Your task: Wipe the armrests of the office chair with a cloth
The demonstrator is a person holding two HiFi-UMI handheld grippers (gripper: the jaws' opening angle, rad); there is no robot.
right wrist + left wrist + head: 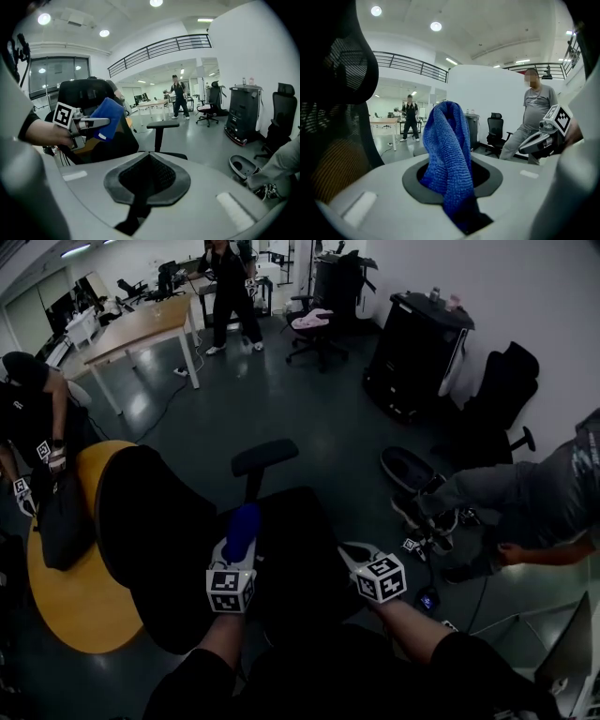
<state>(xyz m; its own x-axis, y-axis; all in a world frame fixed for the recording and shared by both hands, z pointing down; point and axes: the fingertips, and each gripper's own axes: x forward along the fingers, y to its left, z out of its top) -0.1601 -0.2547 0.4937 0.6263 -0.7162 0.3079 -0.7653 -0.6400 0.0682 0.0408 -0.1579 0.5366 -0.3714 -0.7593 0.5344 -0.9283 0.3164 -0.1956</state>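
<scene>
Now the left claw pinches the blue cloth over the seat of the black office chair, near its armrest; the right claw, beside it, is pressed together and empty.

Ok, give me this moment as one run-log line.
left gripper: shut on blue cloth | right gripper: shut, empty | armrest: cloth not yet touching it

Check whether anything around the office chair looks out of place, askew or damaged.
A dark oval shell lies loose on the floor right of the office chair, beside a person's feet; what it belongs to is unclear. Otherwise nothing stands out: the armrest stands level, the cloth is gripped in the left tool.
</scene>
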